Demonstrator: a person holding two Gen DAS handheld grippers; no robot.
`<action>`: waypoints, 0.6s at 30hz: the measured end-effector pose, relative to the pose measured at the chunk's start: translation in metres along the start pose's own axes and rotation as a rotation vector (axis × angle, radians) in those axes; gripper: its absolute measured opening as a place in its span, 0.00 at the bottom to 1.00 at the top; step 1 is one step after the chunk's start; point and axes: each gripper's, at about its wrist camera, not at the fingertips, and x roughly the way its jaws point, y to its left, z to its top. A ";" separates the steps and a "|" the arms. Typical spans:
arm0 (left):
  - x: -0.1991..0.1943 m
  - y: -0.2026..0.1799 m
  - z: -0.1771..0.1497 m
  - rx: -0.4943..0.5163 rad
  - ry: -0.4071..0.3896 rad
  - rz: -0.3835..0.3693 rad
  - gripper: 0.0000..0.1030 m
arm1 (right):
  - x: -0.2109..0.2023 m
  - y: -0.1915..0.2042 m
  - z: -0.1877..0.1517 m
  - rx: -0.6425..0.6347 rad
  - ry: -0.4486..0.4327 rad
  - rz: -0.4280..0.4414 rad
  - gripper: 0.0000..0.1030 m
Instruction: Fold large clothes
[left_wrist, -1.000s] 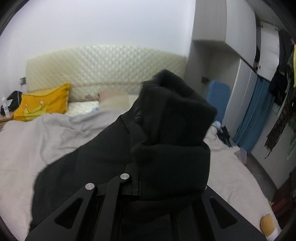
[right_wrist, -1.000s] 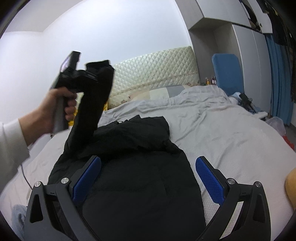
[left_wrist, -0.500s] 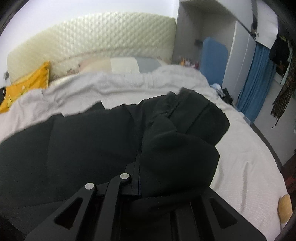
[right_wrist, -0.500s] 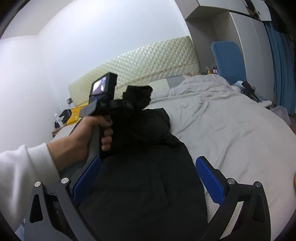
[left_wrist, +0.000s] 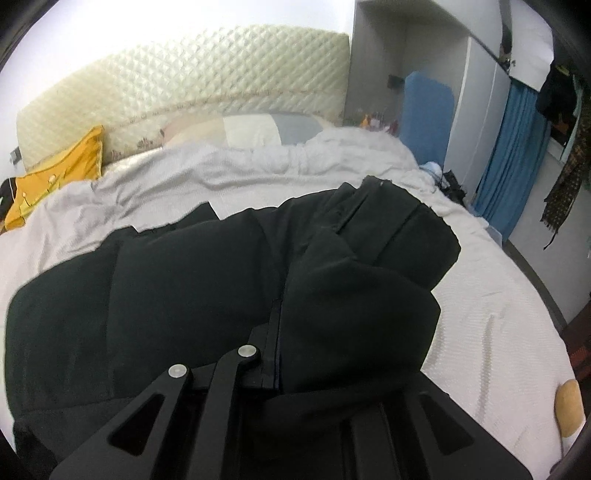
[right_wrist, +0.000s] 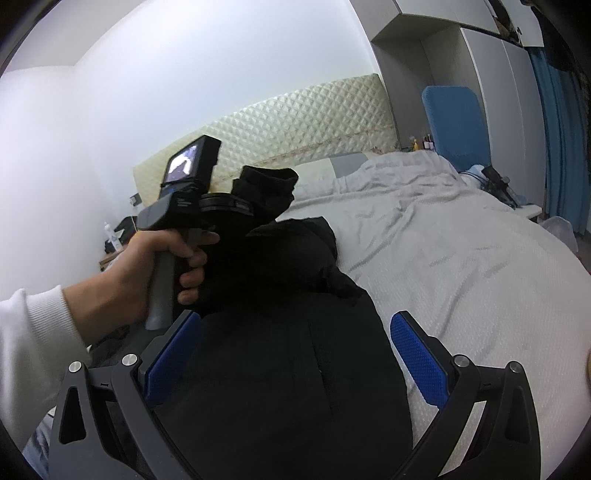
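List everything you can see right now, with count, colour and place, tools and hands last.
coat: 1, black, spread on the bed
sleeve: 1, black, between the left gripper's jaws
bedspread: 1, pale grey, over the bed
headboard: 1, cream, quilted, behind the bed
cushion: 1, yellow, by the headboard
curtain: 1, blue, beside the wardrobe
left gripper: black, jaws opening
left hand: white cuff, on the handle
right gripper: blue pads, open above the coat

Soft even daylight, weak shadows; heavy fisheye bending, dark corners; slight blur throughout.
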 end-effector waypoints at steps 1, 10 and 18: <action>-0.010 0.003 -0.001 -0.009 -0.005 -0.007 0.11 | -0.001 0.002 0.001 -0.005 -0.005 0.000 1.00; -0.107 0.045 -0.007 -0.031 -0.102 -0.021 0.75 | -0.006 0.027 0.016 -0.052 -0.038 0.029 1.00; -0.203 0.127 0.001 -0.133 -0.242 0.047 0.75 | 0.009 0.070 0.085 -0.132 -0.085 0.088 1.00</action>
